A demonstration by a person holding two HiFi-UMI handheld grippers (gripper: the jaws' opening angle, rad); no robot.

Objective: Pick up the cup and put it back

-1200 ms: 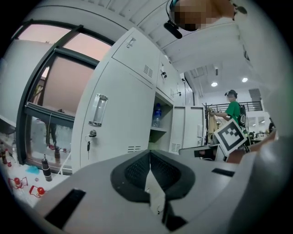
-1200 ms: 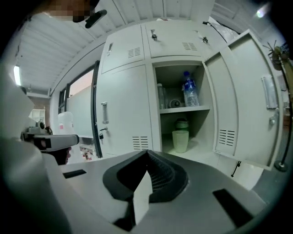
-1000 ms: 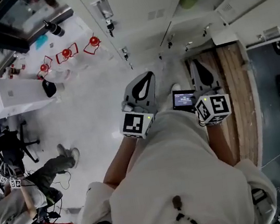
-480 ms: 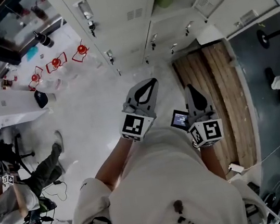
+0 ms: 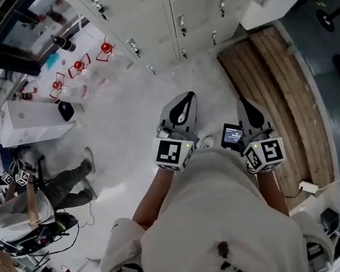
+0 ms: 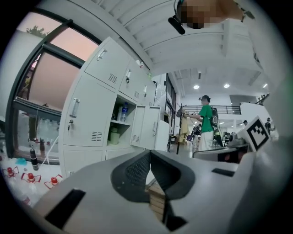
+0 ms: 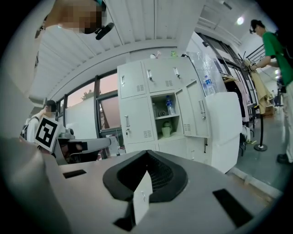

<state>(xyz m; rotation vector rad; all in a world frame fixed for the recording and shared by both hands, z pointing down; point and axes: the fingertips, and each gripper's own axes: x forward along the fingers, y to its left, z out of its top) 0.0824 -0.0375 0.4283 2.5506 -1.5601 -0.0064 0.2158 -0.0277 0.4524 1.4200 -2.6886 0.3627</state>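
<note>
Both arms reach forward, the left hand-held gripper (image 5: pixel 185 99) and right hand-held gripper (image 5: pixel 242 103) closed, empty, apparently about level.

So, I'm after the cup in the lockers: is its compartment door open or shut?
Open: the door stands swung outward, and the green cup and a bottle show inside.

2 grippers (image 5: pixel 185 99) (image 5: pixel 243 102), 1 green cup (image 7: pixel 165 131), 1 water bottle (image 7: pixel 169 106)
</note>
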